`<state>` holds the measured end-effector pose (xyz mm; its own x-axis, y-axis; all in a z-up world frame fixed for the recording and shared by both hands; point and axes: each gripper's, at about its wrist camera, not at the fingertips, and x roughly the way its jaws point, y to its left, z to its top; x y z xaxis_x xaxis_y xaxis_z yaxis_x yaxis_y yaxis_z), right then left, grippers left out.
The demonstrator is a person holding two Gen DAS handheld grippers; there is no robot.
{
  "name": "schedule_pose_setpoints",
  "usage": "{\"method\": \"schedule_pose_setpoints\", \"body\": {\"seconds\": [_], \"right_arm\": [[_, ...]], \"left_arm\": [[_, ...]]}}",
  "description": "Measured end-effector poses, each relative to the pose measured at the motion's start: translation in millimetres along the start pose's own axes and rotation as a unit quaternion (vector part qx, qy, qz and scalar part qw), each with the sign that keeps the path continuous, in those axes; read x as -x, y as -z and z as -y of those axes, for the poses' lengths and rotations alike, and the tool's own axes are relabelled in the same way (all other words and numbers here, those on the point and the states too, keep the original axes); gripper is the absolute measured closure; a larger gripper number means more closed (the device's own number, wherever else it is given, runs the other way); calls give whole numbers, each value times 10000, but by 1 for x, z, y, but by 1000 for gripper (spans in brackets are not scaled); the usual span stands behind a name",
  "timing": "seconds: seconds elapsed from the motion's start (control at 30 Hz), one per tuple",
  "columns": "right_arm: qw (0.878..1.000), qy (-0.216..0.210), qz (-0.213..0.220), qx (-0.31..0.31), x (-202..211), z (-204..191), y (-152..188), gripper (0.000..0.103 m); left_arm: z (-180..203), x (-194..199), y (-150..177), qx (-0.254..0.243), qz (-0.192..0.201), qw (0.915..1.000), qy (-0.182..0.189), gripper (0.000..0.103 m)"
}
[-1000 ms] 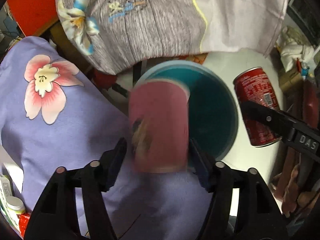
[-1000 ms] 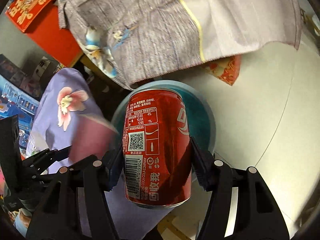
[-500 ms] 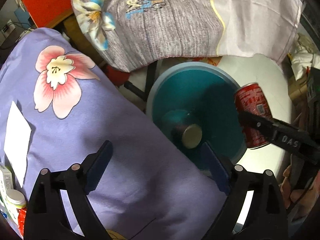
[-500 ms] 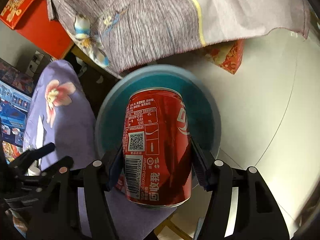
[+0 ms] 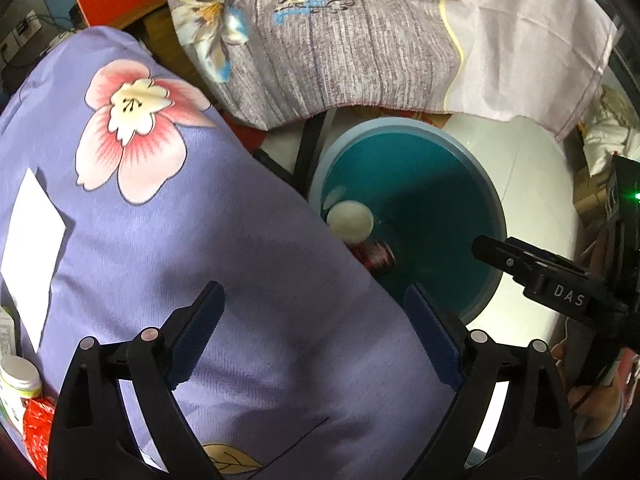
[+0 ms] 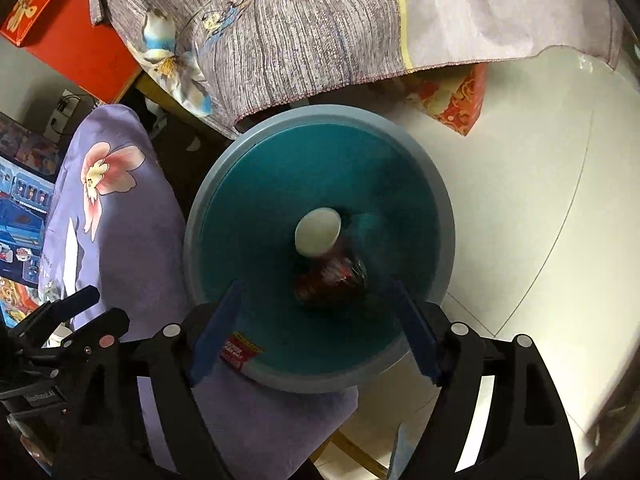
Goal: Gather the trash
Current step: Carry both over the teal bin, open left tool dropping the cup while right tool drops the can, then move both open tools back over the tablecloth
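A teal bin with a grey-blue rim [image 5: 400,124] [image 6: 320,110] stands on the pale floor. Deep inside it lie a cup, showing as a pale round disc [image 5: 350,220] [image 6: 318,236], and a blurred red cola can [image 5: 376,258] [image 6: 330,276]. My left gripper [image 5: 312,300] is open and empty over the purple flowered cloth, left of the bin. Directly above the bin's mouth, my right gripper [image 6: 316,286] has its jaws opening, and the can far below is free of its pads. One of its black fingers [image 5: 520,260] reaches over the bin's right side in the left wrist view.
A purple flowered cloth [image 5: 160,240] covers a seat touching the bin's left side, with a white paper [image 5: 28,240] on it. A grey floral cloth [image 5: 340,40] hangs over furniture behind. A red box [image 6: 68,40] and a red patterned packet [image 6: 456,100] lie nearby.
The left gripper opened and its pink cup dropped into the bin. The right gripper then opened too, and the red can fell from it into the bin.
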<state>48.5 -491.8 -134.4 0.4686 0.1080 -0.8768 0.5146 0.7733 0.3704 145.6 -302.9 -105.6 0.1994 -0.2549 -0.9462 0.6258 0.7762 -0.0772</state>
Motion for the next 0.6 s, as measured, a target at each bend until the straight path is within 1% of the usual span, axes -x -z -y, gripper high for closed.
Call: {"method": "schedule_pose_setpoints", "body": {"seconds": [0.27, 0.47, 0.6], "right_arm": [[9998, 133, -85, -86, 0, -5, 1, 27], [9996, 197, 33, 191, 13, -27, 5, 27], [9989, 174, 94, 433, 23, -49, 12, 26]], "left_arm": [[-12, 8, 8, 143, 54, 9999, 52, 11], [-23, 21, 19, 299, 160, 9994, 52, 11], [-39, 37, 35, 425, 293, 9987, 28, 11]]}}
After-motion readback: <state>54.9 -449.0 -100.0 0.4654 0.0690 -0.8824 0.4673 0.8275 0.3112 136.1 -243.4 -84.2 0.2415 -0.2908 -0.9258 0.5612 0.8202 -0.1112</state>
